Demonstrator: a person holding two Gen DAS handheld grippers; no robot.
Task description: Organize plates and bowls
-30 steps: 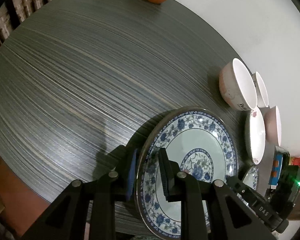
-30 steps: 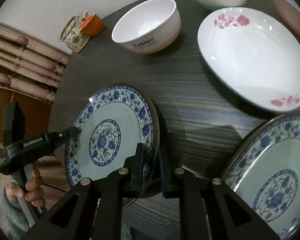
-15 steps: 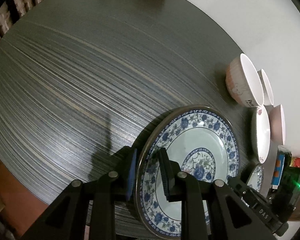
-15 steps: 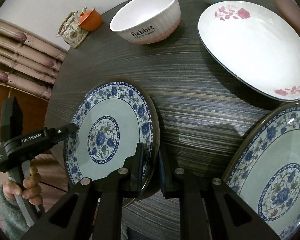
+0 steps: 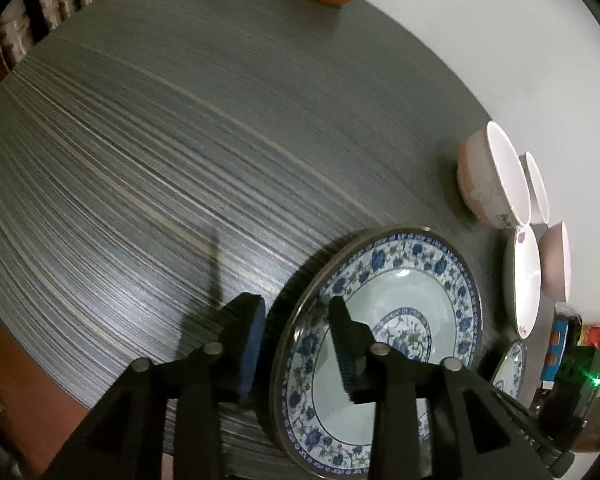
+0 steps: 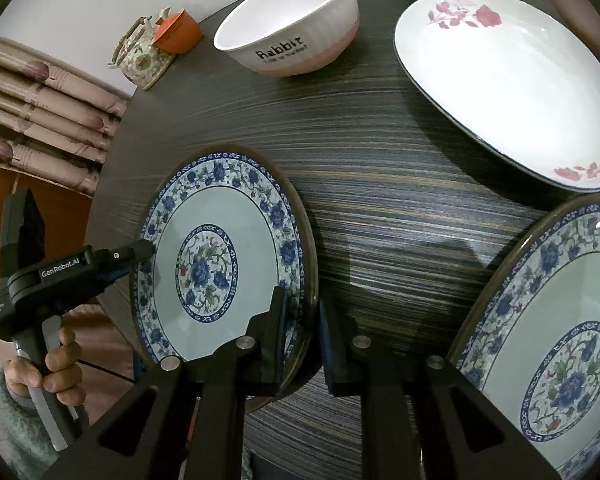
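Jaws first: how do they stand on the left hand-held gripper?

"Apart. They straddle the rim of the blue-patterned plate, and a gap shows between the outer pad and the rim."

"And the right hand-held gripper?"

"Closed on the same plate, on the opposite side of the rim, one pad inside and one outside."

"Where does the plate lie?"

"Flat on the dark striped counter, close to its edge. The person's hand grips the left tool's handle just off that edge."

"What sits beyond it?"

"A second blue-patterned plate lies near the right hand-held gripper, apart from the first. Further in lies a white plate with pink flowers, close to the second plate. Beside it stands a white-and-pink bowl marked Rabbit, upright. Parts of two more bowls show at the frame's top; little of them can be made out."

"Anything at the far edge?"

"A flowered teapot with an orange bowl just beside it, well apart from the plates."
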